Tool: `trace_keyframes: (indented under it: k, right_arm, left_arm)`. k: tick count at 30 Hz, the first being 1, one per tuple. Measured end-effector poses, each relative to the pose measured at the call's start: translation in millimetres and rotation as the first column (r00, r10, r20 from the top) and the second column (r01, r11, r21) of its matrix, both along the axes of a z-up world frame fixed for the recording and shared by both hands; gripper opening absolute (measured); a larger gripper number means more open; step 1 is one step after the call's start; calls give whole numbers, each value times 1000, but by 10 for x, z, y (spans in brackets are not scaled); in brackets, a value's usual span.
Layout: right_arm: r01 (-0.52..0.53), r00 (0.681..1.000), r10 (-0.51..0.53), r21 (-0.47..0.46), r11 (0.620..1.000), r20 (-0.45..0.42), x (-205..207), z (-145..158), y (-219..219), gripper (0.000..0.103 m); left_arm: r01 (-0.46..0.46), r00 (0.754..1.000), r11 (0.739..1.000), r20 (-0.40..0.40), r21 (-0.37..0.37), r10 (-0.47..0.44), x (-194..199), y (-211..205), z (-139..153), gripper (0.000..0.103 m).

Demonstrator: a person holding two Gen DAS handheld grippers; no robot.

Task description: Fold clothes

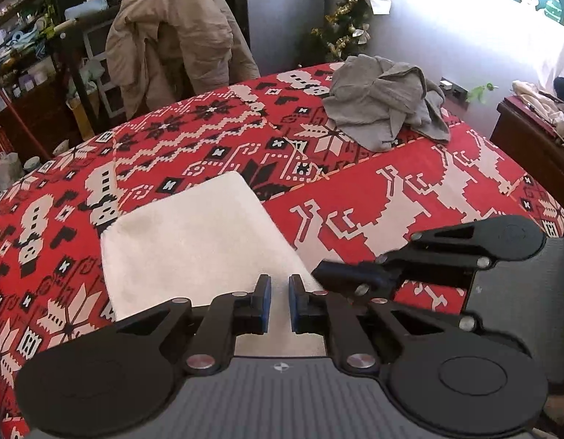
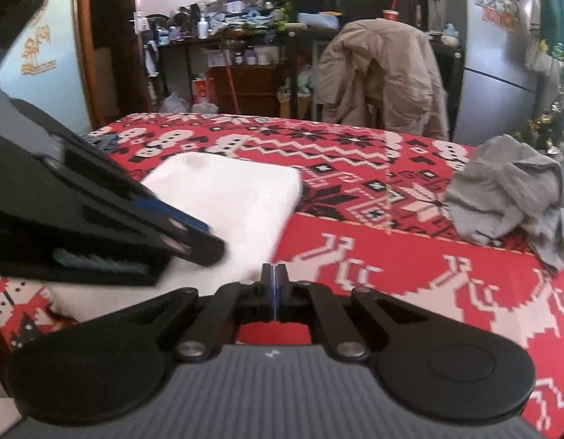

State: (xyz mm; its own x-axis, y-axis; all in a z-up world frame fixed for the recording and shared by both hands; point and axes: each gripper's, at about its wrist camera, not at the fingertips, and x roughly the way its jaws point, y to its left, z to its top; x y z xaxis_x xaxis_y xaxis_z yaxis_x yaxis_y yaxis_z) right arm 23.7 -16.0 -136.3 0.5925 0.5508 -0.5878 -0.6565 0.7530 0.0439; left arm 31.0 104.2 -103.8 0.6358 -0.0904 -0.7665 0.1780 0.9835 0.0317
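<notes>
A white cloth [image 1: 194,234], folded into a neat rectangle [image 2: 238,197], lies flat on the red patterned tablecloth [image 1: 355,190]. My left gripper [image 1: 280,292] hovers at the cloth's near edge. Its blue pads stand a narrow gap apart with nothing pinched between them. My right gripper [image 2: 274,281] is shut with its pads touching and nothing in them, just off the cloth's near right corner. In the left wrist view the right gripper [image 1: 320,274] reaches in from the right beside the left one. A crumpled grey garment [image 1: 384,106] sits in a heap at the far right of the table [image 2: 508,197].
A beige jacket [image 1: 172,36] hangs over a chair behind the table's far edge. Cluttered shelves stand at the back left, and a small decorated tree [image 1: 344,25] at the back. A dark wooden cabinet [image 1: 530,135] stands off the table's right side.
</notes>
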Motion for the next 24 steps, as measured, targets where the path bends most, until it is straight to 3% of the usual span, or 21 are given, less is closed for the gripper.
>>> trace_keyframes:
  k: [7,13,19,24]
  right_arm:
    - [-61,998,61,-28,998,-15,-235,-11,-37,0]
    - [-20,1000,20,-23,1000,-18,98,50,-74,1]
    - [11,997,-12,-12,1000,-72,521,10,144,1]
    - [-61,997,59,-50,997,-43,262,3,205,0]
  left_arm:
    - [-7,1000,999,-10,-32,7,-76,49,49,10]
    - [-42,999,998,21,-39,43,176,150,123,10]
    - [-61,998,996,-7,-67,61,379,244,45,11]
    - [-75,997,992,-26,-99,73,226,239,35,11]
